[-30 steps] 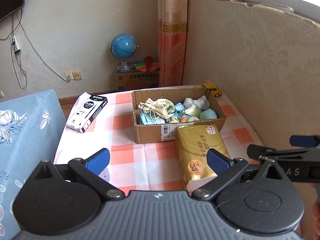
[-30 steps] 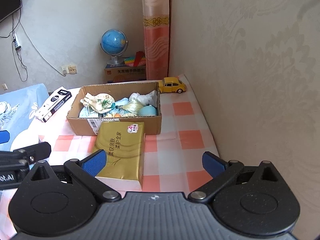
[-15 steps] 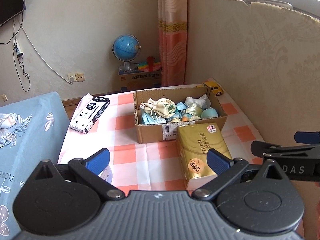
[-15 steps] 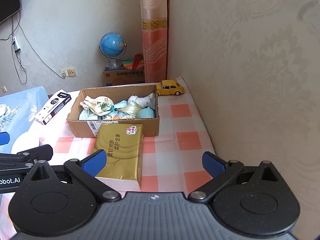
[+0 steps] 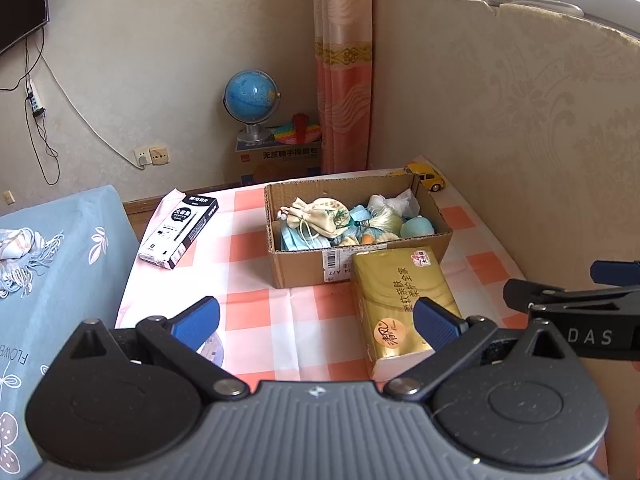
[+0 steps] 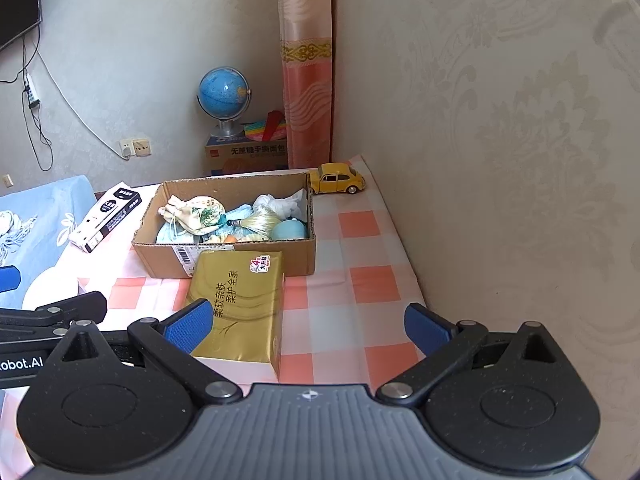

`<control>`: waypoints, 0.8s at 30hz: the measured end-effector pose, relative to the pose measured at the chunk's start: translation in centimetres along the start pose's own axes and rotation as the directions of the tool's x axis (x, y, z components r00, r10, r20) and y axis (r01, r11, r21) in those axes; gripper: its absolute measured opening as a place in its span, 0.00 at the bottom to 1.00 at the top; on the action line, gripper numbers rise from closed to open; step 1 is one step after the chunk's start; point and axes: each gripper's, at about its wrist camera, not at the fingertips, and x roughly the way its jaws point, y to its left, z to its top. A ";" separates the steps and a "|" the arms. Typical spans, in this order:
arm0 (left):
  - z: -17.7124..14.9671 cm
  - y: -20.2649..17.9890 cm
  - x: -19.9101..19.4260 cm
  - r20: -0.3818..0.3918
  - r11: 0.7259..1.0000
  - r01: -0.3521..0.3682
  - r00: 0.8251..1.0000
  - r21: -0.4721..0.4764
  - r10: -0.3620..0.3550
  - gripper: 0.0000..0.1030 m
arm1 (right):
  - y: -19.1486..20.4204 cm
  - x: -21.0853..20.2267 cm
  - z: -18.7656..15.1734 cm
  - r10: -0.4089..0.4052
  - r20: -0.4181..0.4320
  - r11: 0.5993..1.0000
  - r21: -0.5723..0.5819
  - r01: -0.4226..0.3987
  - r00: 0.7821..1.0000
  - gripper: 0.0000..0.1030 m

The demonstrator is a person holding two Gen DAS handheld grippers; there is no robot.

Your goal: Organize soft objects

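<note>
A cardboard box (image 5: 304,268) (image 6: 248,258) holds soft items: a cream drawstring pouch (image 5: 318,216) (image 6: 196,212), a tassel (image 6: 260,220), blue cloths and a pale blue ball (image 5: 416,227) (image 6: 290,230). A gold tissue pack (image 5: 396,300) (image 6: 240,300) lies on the checked tablecloth just in front of the box. My left gripper (image 5: 316,320) is open, held back from the box with nothing between its fingers. My right gripper (image 6: 308,326) is open too, near the table's front, the tissue pack beside its left fingertip (image 6: 188,326).
A black and white carton (image 5: 180,230) (image 6: 106,218) lies left of the box. A yellow toy car (image 5: 426,176) (image 6: 338,178) stands by the padded wall (image 6: 500,160) on the right. A globe (image 5: 250,98) sits on a box beyond the table. A blue bedspread (image 5: 48,264) lies left.
Both grippers have drawn back and risen slightly, so the box and tissue pack look a little farther away. Both stay open and nothing on the table has moved.
</note>
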 end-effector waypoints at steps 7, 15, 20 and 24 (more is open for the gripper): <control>0.0 0.0 0.0 -0.001 1.000 0.000 1.000 0.000 0.000 1.00 | -0.1 0.1 0.0 -0.001 -0.002 1.000 0.002 0.001 1.000 1.00; 0.0 0.0 0.1 -0.002 1.000 -0.001 1.000 0.001 0.001 1.00 | -0.1 0.1 0.0 -0.005 -0.002 1.000 -0.001 0.005 1.000 1.00; -0.1 0.0 0.0 -0.003 1.000 -0.002 1.000 0.000 0.002 1.00 | -0.1 0.1 0.0 -0.005 -0.002 1.000 -0.003 0.005 1.000 1.00; -0.1 0.0 0.0 -0.003 1.000 -0.001 1.000 0.001 0.001 1.00 | 0.0 0.1 -0.1 -0.006 -0.003 1.000 -0.003 0.006 1.000 1.00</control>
